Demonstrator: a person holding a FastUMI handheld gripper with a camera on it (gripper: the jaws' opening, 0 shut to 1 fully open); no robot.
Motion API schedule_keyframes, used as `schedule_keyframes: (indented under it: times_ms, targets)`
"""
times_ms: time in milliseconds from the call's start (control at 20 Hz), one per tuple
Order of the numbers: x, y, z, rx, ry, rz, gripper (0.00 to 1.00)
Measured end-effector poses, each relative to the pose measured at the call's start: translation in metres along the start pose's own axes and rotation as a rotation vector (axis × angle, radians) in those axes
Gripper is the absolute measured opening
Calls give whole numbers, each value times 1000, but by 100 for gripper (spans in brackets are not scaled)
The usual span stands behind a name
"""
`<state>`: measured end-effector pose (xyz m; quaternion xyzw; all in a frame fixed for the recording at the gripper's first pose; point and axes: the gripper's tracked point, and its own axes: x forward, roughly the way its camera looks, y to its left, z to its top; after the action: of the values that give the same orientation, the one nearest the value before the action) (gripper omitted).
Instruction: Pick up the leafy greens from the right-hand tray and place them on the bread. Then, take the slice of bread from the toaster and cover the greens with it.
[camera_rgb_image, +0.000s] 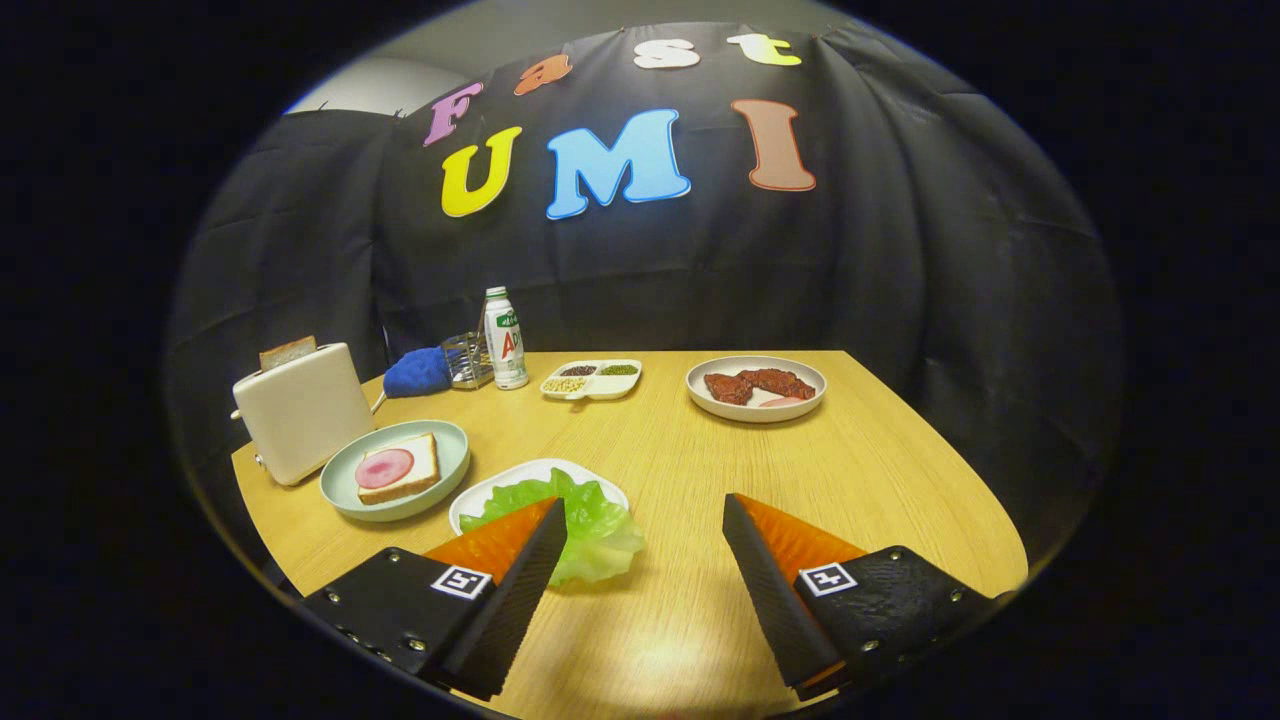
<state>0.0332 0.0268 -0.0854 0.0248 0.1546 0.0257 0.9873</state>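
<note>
The leafy greens (590, 520) lie on a white tray (478, 497), partly behind my left finger and spilling over the tray's near rim. My gripper (645, 515) is open above the wooden table (880, 470), nothing between its fingers; the greens sit just left of the gap. Beyond the greens to the left, a slice of bread (400, 468) topped with a round pink slice rests on a pale green plate (440, 440). Further left stands a cream toaster (300, 410) with a slice of bread (288, 351) sticking up from its slot.
At the table's back stand a white bottle (505, 338), a blue cloth-like object (417, 372) beside a clear container (467, 358), a divided dish of seeds (592, 379) and a plate of dark meat (756, 386). The table's right edge lies beyond my right finger.
</note>
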Motion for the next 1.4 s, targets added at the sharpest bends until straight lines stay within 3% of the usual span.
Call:
schedule_keyframes:
  times_ms: [200, 300, 450, 550, 650, 700, 750, 900, 950, 1050, 1150, 1200, 1400]
  targets:
    - [7, 7, -14, -9, 68, 23, 96]
    - [13, 12, -21, -10, 102, 40, 90]
    - [18, 15, -28, -16, 148, 52, 89]
    - [23, 20, -32, 2, 176, 70, 78]
    - [30, 22, -40, 9, 213, 78, 78]
    - [32, 20, -39, 26, 217, 69, 71]
    - [29, 22, -40, 34, 225, 85, 49]
    - [39, 23, -43, 56, 246, 107, 51]
    - [34, 26, -43, 77, 261, 128, 15]
    - [36, 35, -40, 111, 251, 191, 15]
    - [41, 30, -39, 137, 235, 199, 15]
    - [40, 32, -43, 120, 248, 206, 1]
    - [33, 37, -18, 102, 174, 239, 1]
